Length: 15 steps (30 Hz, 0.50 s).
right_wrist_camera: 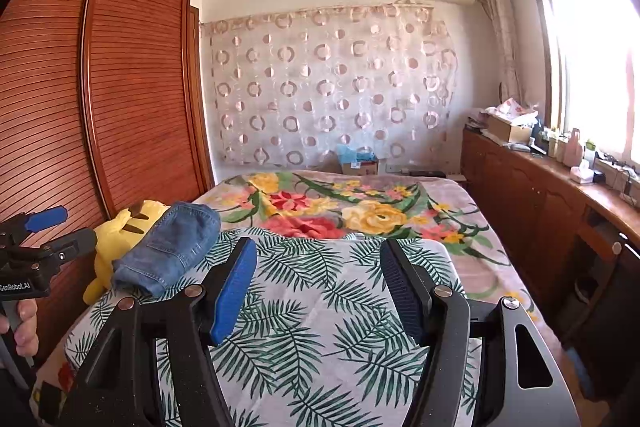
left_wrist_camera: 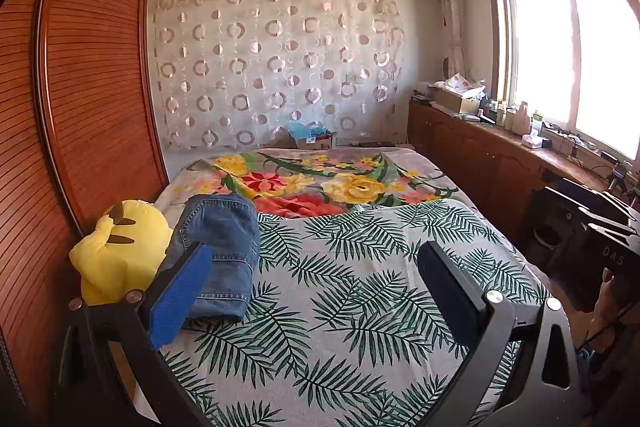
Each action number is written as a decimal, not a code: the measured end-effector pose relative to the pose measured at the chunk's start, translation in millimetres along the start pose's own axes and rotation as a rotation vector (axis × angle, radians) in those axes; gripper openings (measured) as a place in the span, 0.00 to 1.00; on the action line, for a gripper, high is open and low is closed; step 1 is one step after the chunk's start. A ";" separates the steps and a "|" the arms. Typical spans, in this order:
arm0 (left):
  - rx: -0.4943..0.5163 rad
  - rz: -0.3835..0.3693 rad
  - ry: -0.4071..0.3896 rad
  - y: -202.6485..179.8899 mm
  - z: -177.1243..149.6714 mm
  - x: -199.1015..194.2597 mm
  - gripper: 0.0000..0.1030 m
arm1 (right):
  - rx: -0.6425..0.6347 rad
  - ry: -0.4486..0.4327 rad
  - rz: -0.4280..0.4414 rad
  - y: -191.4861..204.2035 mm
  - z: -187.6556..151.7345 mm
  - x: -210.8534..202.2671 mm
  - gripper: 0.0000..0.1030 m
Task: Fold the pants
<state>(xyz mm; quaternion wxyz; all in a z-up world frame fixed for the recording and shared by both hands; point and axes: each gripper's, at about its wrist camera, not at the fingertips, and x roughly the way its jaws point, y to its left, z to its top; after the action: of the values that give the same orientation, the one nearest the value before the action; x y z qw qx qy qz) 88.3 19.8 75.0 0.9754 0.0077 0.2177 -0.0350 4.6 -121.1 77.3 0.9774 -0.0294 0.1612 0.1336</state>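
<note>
Cardboard box [left_wrist_camera: 314,141] with blue contents

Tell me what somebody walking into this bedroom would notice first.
Probably the folded jeans lying on the palm-leaf sheet near the bed's left edge, right beside a bright yellow plush toy against the slatted wooden wardrobe. Behind them a big floral blanket covers the far half of the bed, and a circle-patterned curtain hangs across the back wall.
</note>
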 end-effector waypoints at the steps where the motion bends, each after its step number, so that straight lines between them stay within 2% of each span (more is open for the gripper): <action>1: -0.002 -0.002 0.000 0.0 0.0 0.0 1.00 | -0.001 0.000 0.000 -0.3 0.7 0.0 0.64; 15: 0.001 -0.001 0.000 0.3 0.1 0.5 1.00 | 0.002 -0.011 0.002 -1.5 -2.5 -3.8 0.64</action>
<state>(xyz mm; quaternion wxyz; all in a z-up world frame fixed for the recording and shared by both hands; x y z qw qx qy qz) 88.9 20.1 74.9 0.9753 0.0081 0.2177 -0.0357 0.8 -123.7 76.2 0.9782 -0.0275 0.1558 0.1347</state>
